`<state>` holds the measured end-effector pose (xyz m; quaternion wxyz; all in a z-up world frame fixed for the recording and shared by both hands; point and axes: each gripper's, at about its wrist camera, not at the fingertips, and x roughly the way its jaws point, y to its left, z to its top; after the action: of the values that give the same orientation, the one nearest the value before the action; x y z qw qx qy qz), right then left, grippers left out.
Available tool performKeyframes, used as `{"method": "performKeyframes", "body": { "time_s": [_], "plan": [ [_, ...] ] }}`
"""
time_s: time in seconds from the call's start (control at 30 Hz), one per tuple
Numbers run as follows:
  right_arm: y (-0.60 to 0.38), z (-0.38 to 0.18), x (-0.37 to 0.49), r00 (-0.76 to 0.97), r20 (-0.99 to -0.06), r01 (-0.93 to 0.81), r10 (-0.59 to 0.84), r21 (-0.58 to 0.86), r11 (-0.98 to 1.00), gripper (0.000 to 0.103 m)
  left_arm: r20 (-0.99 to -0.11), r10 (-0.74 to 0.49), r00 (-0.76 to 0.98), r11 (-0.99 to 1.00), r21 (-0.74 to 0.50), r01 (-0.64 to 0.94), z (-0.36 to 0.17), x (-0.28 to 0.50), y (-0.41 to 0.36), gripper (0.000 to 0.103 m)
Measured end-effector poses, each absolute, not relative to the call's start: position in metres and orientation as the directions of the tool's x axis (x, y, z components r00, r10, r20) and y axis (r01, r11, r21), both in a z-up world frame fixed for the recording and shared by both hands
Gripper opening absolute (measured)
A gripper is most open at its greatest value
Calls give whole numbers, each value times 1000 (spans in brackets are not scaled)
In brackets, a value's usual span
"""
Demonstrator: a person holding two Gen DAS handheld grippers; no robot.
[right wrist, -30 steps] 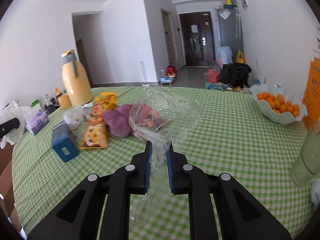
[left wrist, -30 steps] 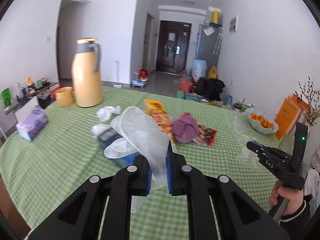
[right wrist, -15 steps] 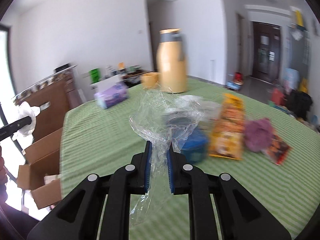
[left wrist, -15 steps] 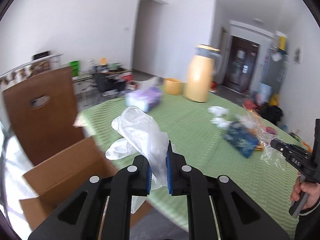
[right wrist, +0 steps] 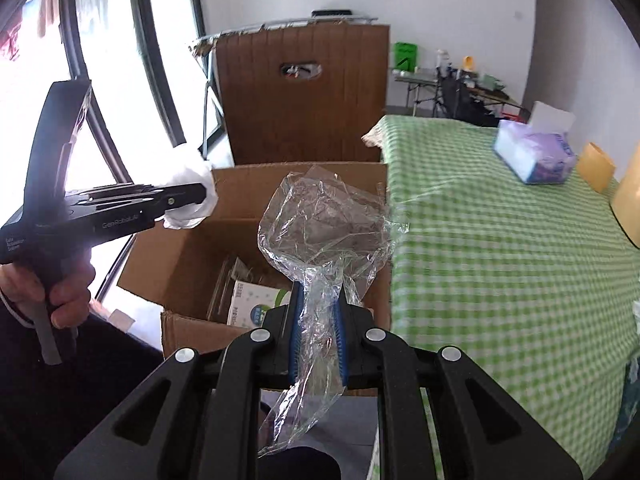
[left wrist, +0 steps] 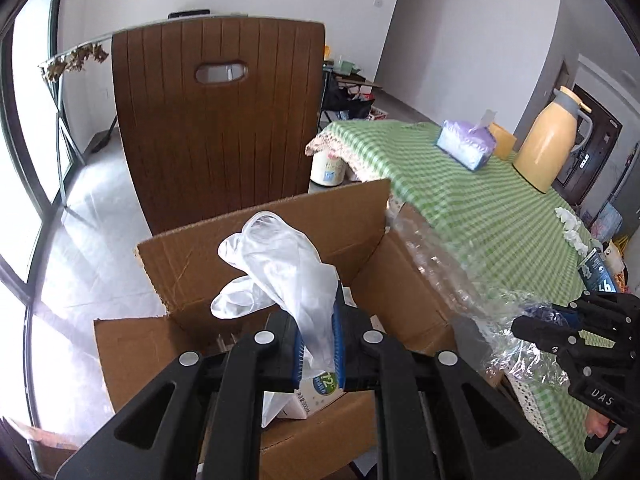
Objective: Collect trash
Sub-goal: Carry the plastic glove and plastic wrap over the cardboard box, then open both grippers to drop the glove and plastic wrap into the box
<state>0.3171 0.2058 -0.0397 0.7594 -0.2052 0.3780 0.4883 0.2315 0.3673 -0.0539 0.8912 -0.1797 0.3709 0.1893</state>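
My left gripper [left wrist: 318, 346] is shut on a white disposable glove [left wrist: 276, 264] and holds it above the open cardboard box [left wrist: 256, 240] beside the table. My right gripper [right wrist: 318, 336] is shut on a crumpled clear plastic wrap [right wrist: 324, 216], also over the box [right wrist: 192, 248]. The box holds a white and green carton [right wrist: 256, 306]. The left gripper shows in the right wrist view [right wrist: 200, 196] with the glove [right wrist: 188, 188] at its tip. The right gripper shows in the left wrist view [left wrist: 532, 324] with the plastic wrap [left wrist: 460, 280].
A brown chair [left wrist: 216, 120] stands behind the box. The green checked table [left wrist: 480, 216] to the right carries a purple tissue pack [left wrist: 466, 146], a yellow thermos [left wrist: 550, 156], crumpled tissues [left wrist: 570, 228] and a blue box [left wrist: 598, 274]. A window [right wrist: 112, 60] is at the left.
Both grippers have swung left from over the table to above the cardboard box, still holding the glove and the plastic wrap.
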Motion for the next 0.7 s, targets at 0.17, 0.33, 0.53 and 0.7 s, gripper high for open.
{"method": "performKeyframes", "body": {
  "time_s": [0.17, 0.33, 0.53, 0.7],
  "plan": [
    [255, -76, 336, 187, -863, -913, 469, 23, 407, 15, -789, 150, 595, 825, -231, -516, -96, 255, 394, 9],
    [295, -107, 351, 149, -915, -925, 375, 5, 379, 16, -824, 117, 554, 815, -240, -528, -122, 274, 409, 9],
    [320, -118, 369, 309, -884, -890, 350, -140, 434, 69, -839, 89, 537, 830, -235, -506, -134, 290, 411, 10],
    [314, -95, 389, 385, -809, -839, 444, -106, 534, 69, -850, 58, 524, 840, -243, -486, -142, 306, 408, 10]
  ]
}}
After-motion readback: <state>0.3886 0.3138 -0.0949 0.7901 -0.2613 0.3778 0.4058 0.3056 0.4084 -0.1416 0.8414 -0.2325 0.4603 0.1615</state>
